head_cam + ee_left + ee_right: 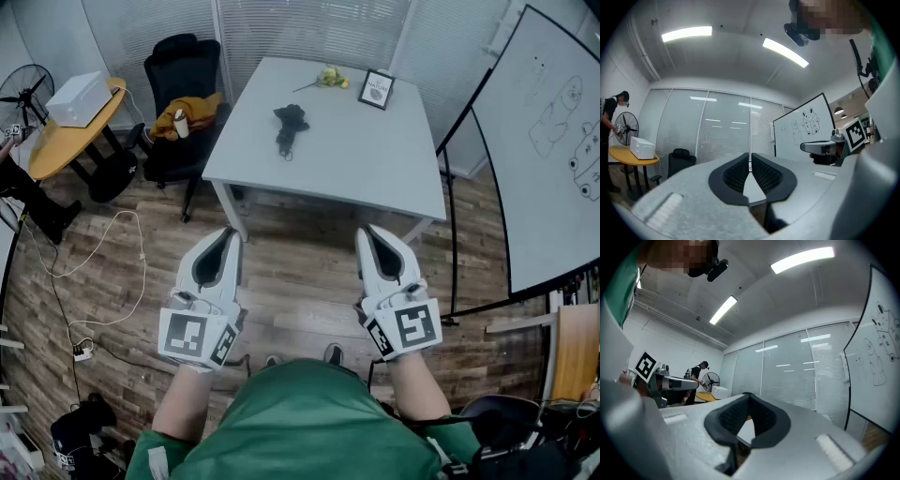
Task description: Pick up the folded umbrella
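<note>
The folded black umbrella (291, 127) lies on the white table (375, 159), toward its far left part. Both grippers hang well short of the table, over the wooden floor in front of the person. My left gripper (230, 236) is shut with nothing between its jaws; in the left gripper view (750, 161) the dark pads meet along a thin line. My right gripper (367, 232) is also shut and empty, its pads closed at the tip in the right gripper view (747, 397). Neither gripper view shows the umbrella.
A small picture frame (377, 89) and a yellow flower (330, 77) sit at the table's far edge. A black chair (183, 103) with orange cloth stands left of the table, beside a round yellow table (56, 141) and a fan (23, 94). A whiteboard (553, 141) stands right; cables (94, 281) cross the floor.
</note>
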Tool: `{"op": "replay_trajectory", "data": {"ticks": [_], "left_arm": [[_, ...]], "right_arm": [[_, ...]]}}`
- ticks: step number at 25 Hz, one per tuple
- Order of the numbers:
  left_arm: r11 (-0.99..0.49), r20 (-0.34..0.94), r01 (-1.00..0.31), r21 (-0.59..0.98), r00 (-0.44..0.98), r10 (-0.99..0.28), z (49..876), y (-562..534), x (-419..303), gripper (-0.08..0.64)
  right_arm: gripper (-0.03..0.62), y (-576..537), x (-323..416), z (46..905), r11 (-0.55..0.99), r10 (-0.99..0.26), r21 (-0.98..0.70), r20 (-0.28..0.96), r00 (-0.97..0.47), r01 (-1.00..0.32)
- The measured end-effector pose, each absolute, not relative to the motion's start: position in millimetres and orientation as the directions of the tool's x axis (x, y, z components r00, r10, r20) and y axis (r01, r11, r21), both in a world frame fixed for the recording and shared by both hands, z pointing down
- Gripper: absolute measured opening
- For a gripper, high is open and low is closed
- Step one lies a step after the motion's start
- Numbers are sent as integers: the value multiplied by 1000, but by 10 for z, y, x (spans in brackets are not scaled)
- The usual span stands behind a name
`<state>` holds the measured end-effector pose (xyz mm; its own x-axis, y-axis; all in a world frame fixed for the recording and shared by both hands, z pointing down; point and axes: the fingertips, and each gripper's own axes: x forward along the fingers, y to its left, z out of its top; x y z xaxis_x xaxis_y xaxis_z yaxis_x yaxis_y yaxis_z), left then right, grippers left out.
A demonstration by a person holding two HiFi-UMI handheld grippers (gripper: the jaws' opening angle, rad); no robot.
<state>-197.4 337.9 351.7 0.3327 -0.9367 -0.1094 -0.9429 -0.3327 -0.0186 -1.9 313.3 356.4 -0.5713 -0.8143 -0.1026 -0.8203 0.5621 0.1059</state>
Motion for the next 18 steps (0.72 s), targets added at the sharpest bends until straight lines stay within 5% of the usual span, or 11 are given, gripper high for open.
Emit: {"op": "replay_trajectory", "data": {"ticks": [18], "left_arm": [[-328,-90,-943,55,323,-942,3843,2888,-2375,26]], "right_arm": [[3,2678,-76,3808,530,-845,58,-38,-533,-846]]}}
